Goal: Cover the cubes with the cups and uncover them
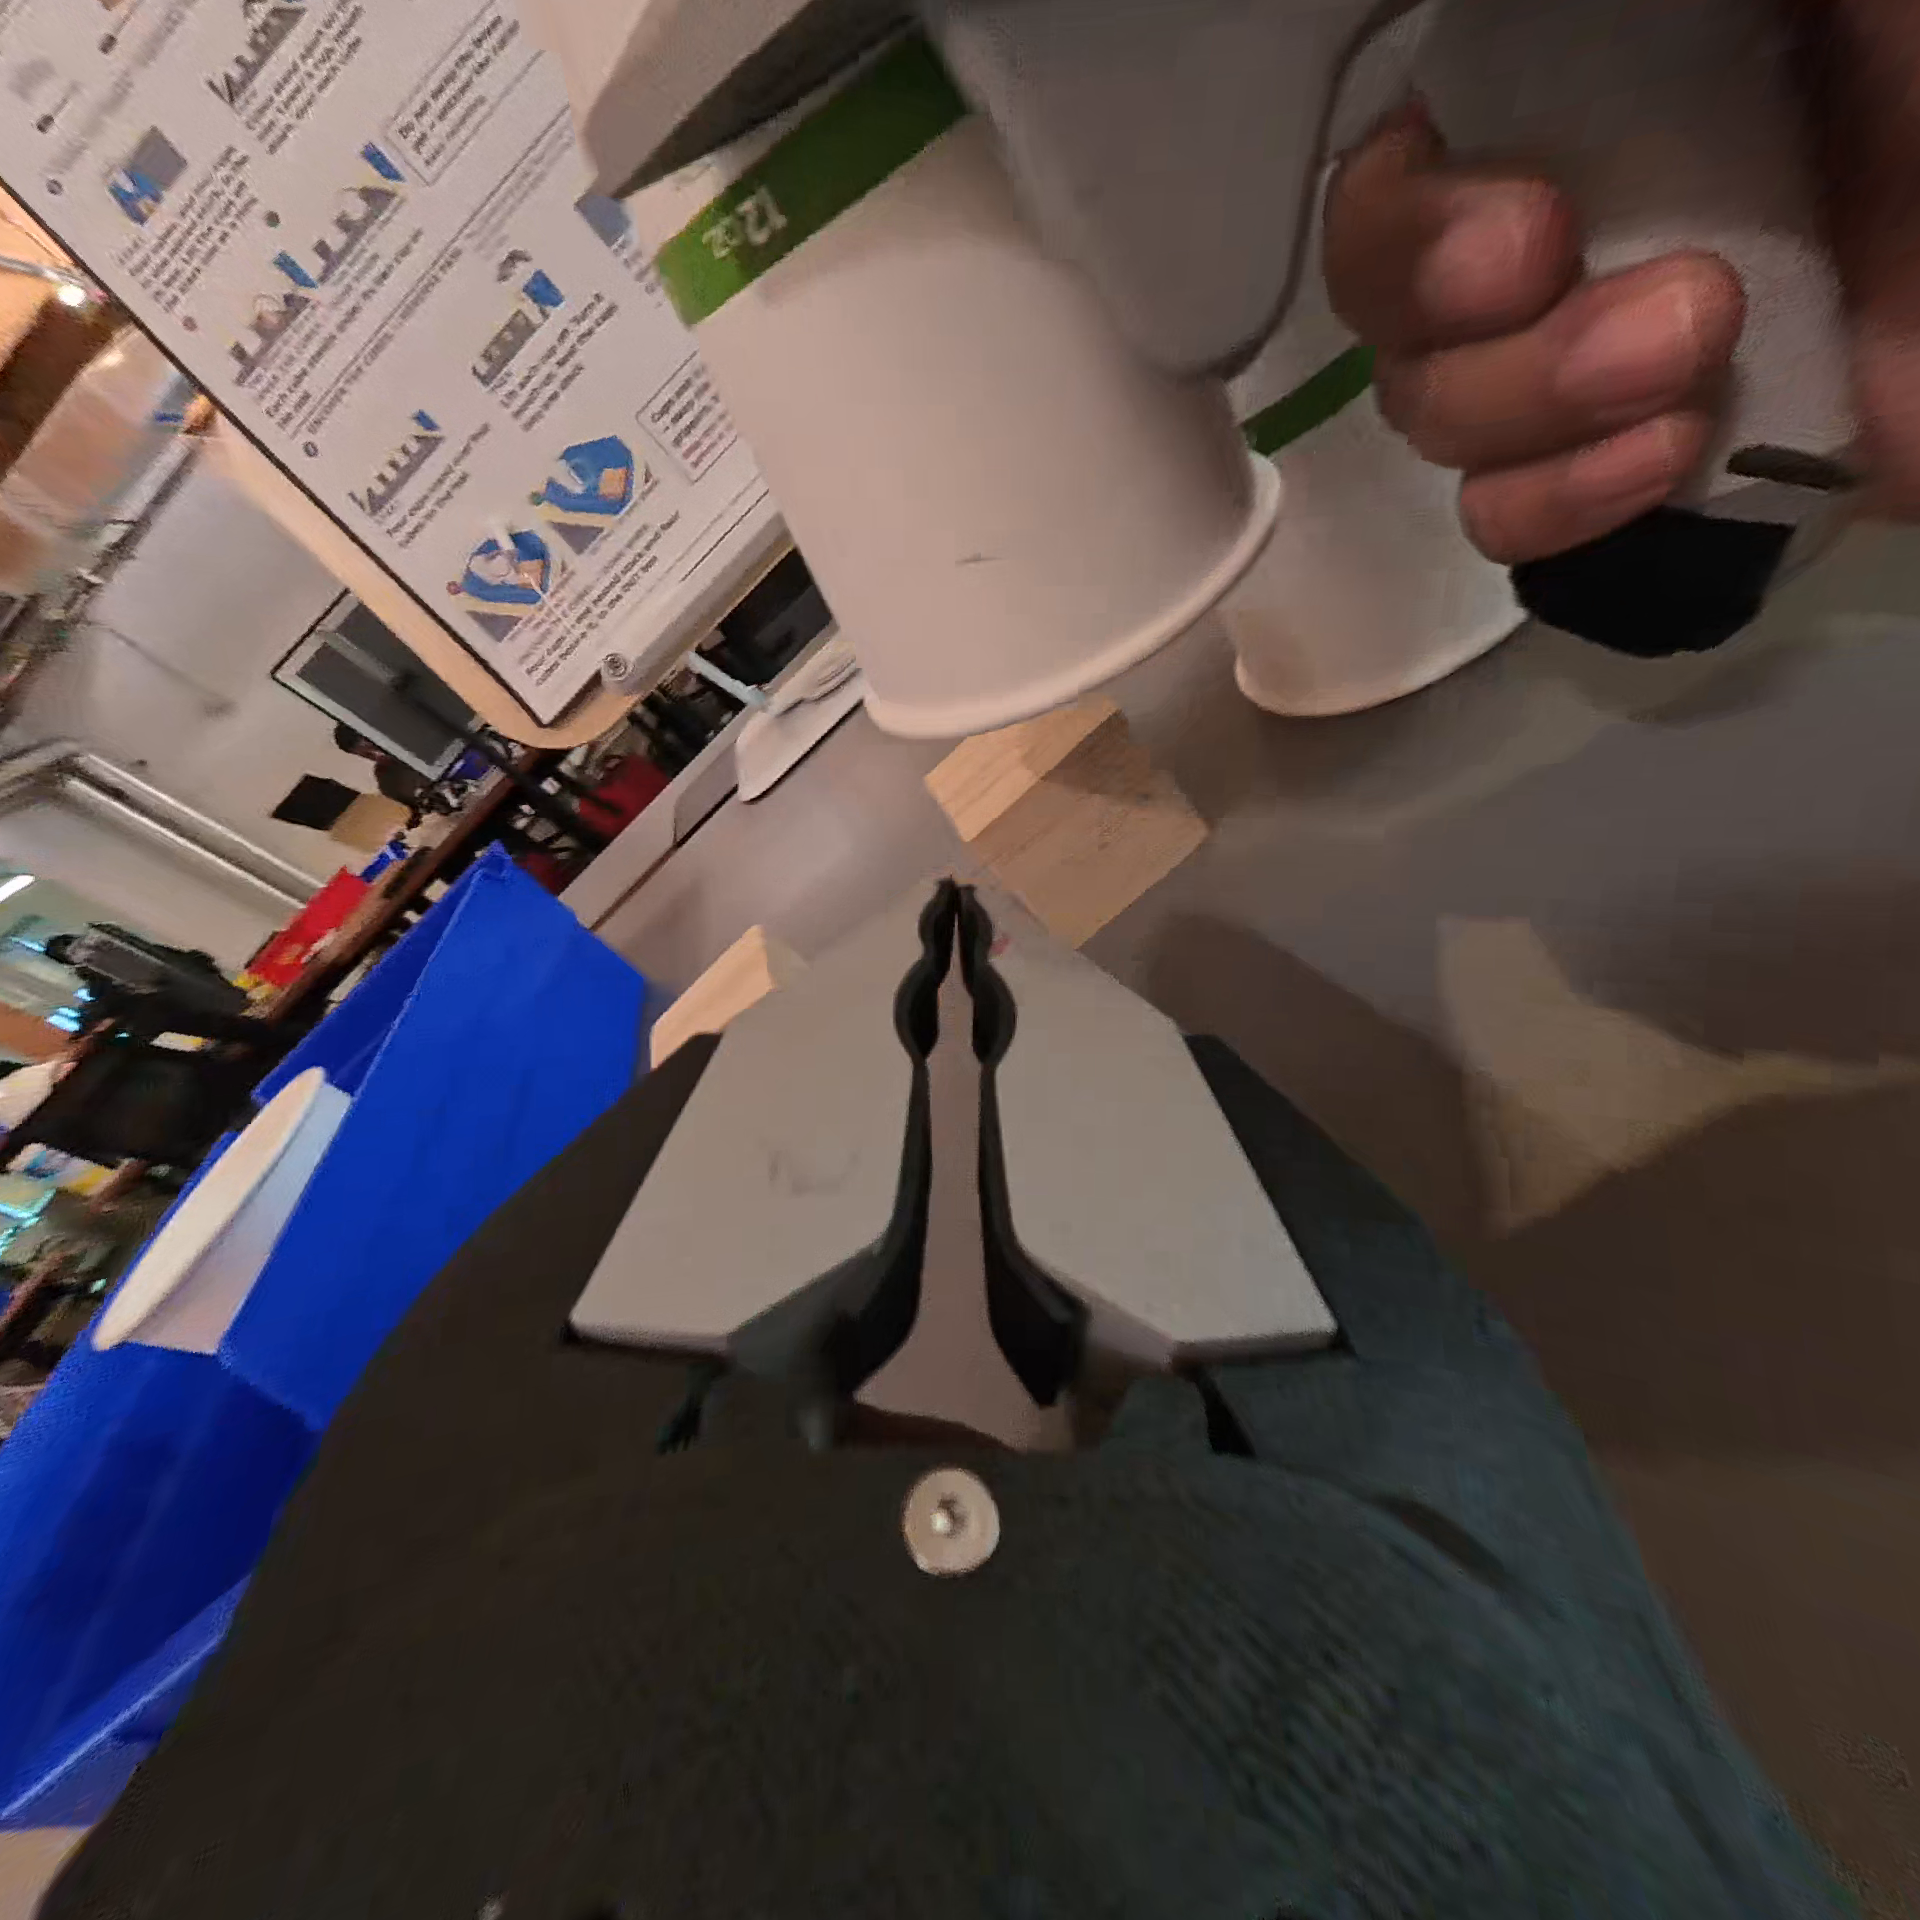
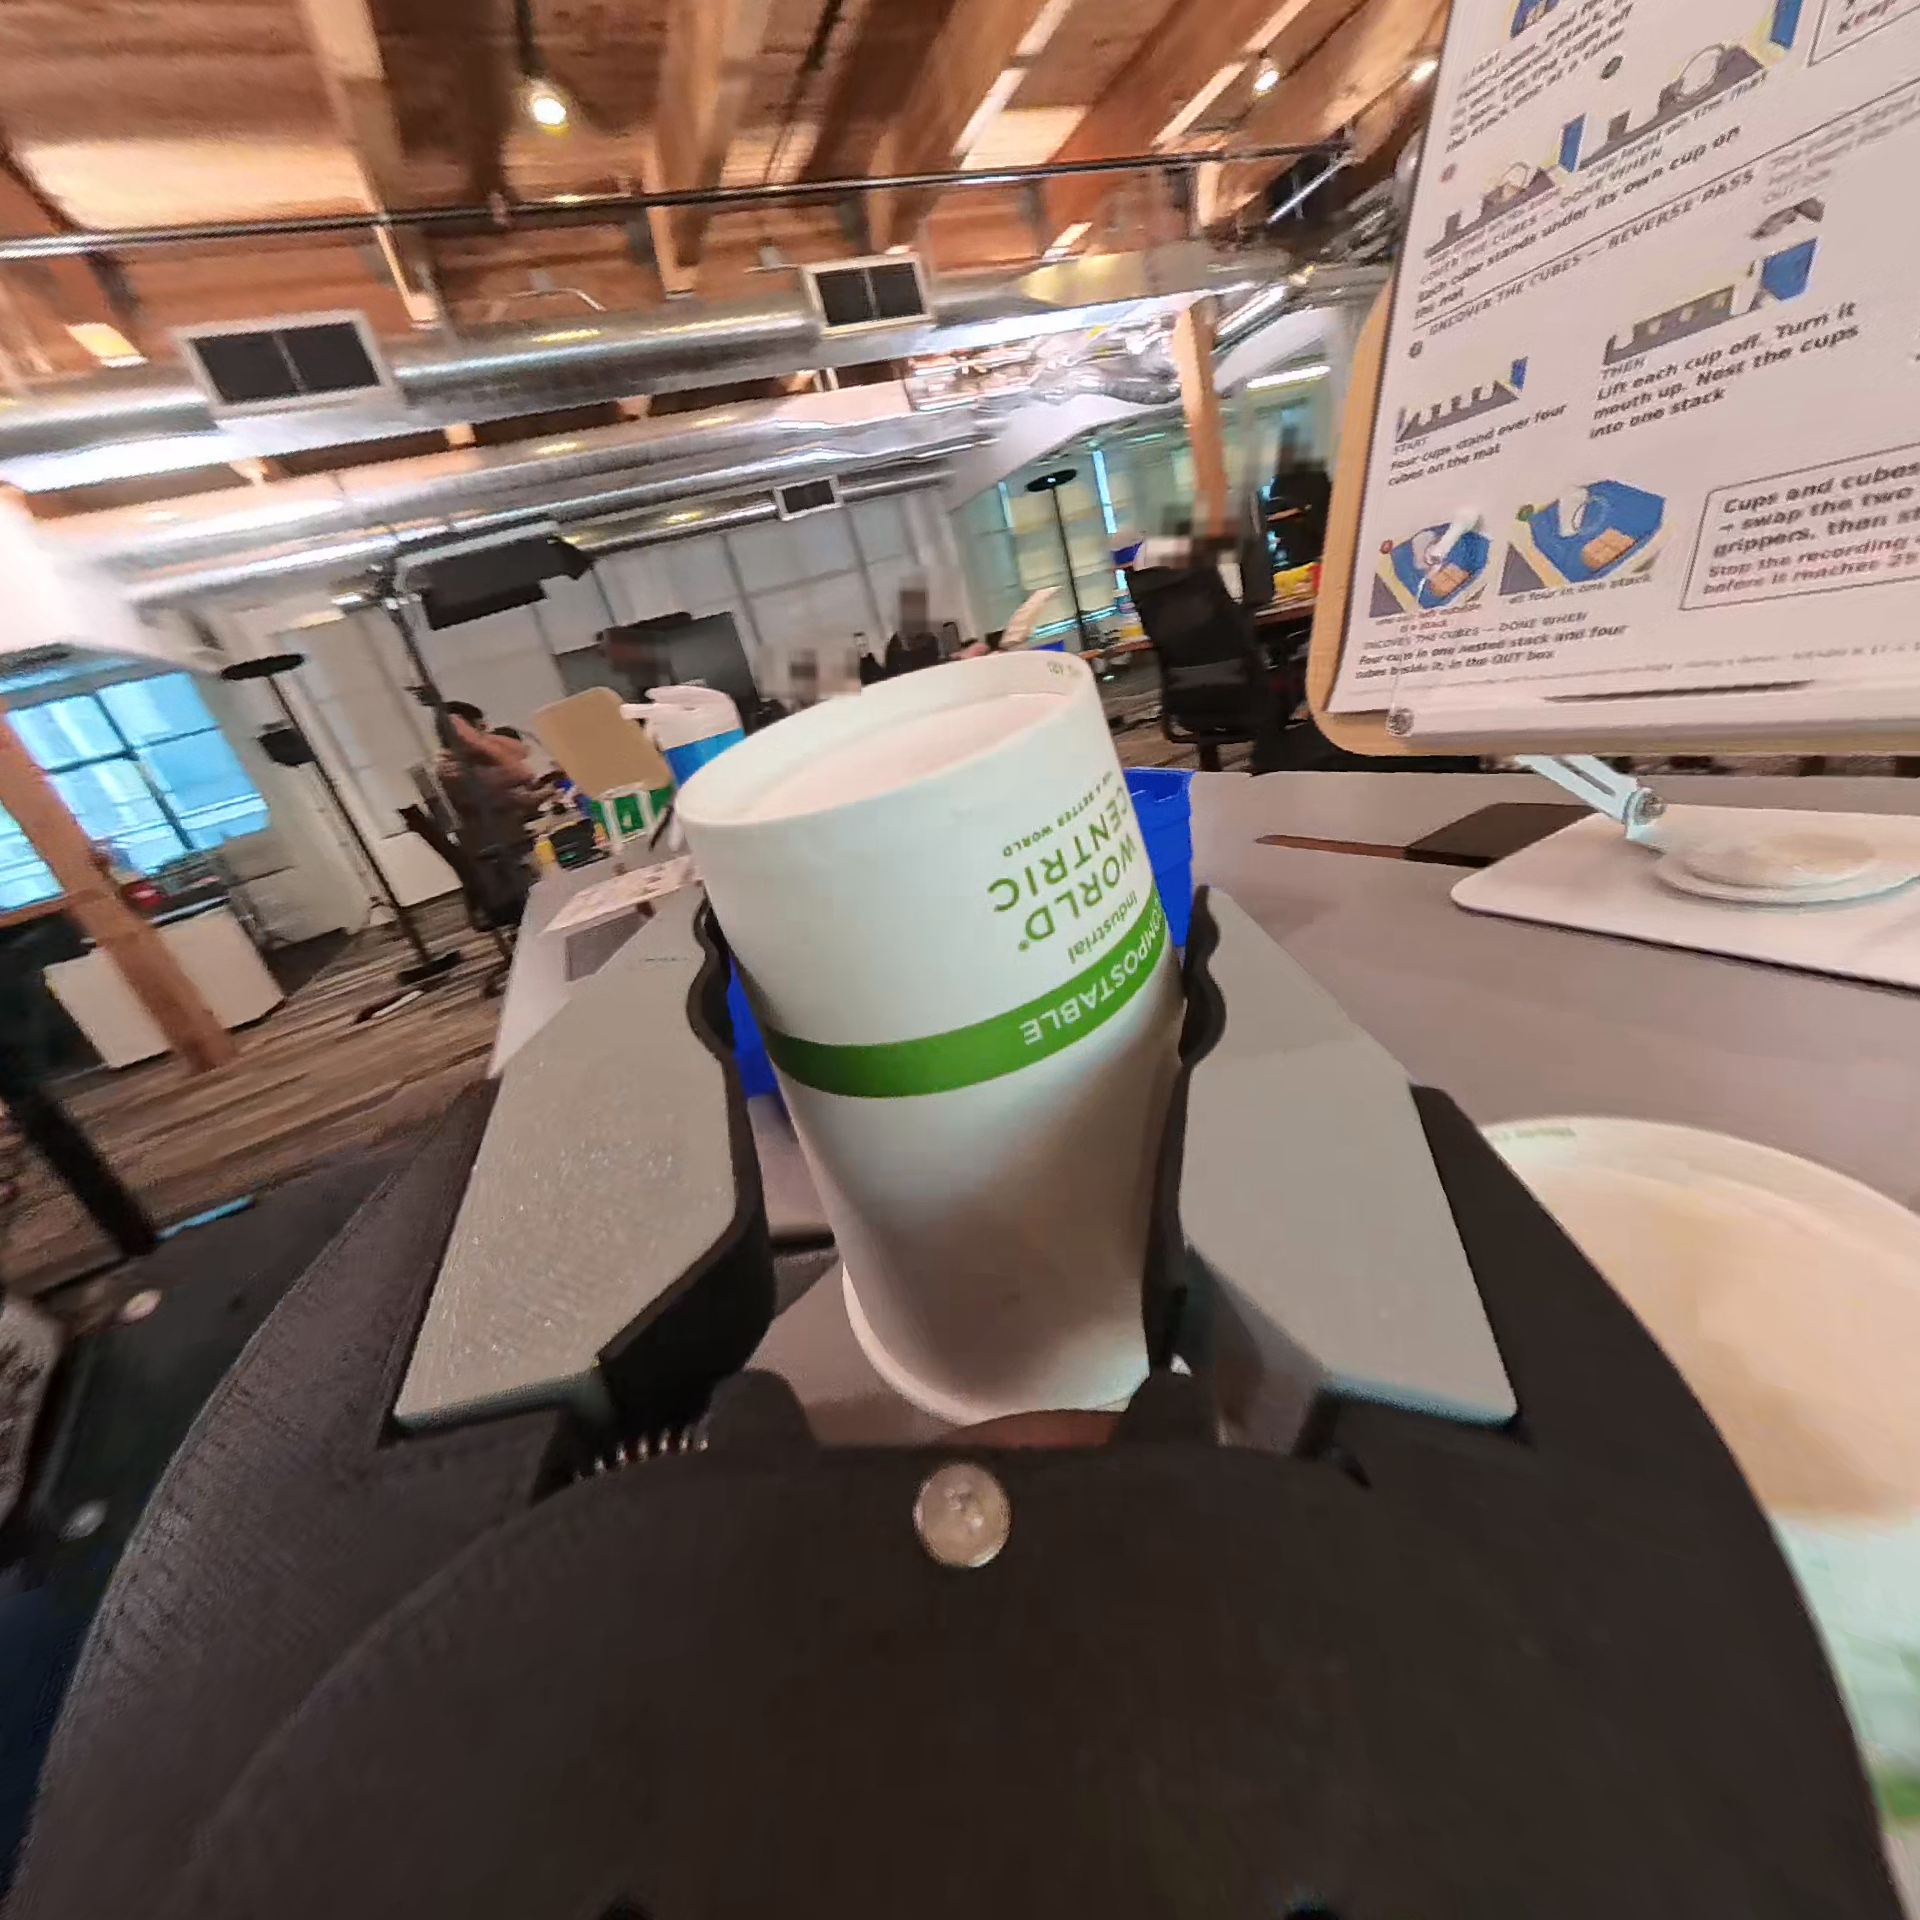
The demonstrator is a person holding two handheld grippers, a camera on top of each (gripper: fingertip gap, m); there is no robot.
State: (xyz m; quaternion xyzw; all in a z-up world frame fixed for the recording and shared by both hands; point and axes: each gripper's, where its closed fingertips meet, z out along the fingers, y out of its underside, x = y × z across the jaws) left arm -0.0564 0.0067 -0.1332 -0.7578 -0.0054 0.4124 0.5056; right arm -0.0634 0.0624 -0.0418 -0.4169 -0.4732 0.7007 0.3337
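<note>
Directly below the mouth-down cup (image 1: 997, 468) gripped in the right gripper (image 2: 951, 977) lies a bare wooden cube (image 1: 1070, 810); left gripper (image 1: 958, 904) closed, empty, nearer.

We find ourselves in an open-plan office or lab loft: exposed wooden ceiling beams (image 2: 644, 94), silver ventilation ducts (image 2: 582, 353), large windows (image 2: 125, 769), office chairs (image 2: 1195, 644), people at distant desks, and an instruction board (image 2: 1662, 364) beside our grey table (image 2: 1507, 997).

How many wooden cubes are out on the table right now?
2: one cube under the lifted cup, another cube beside the blue bin. The upside-down cup may hide more.
</note>
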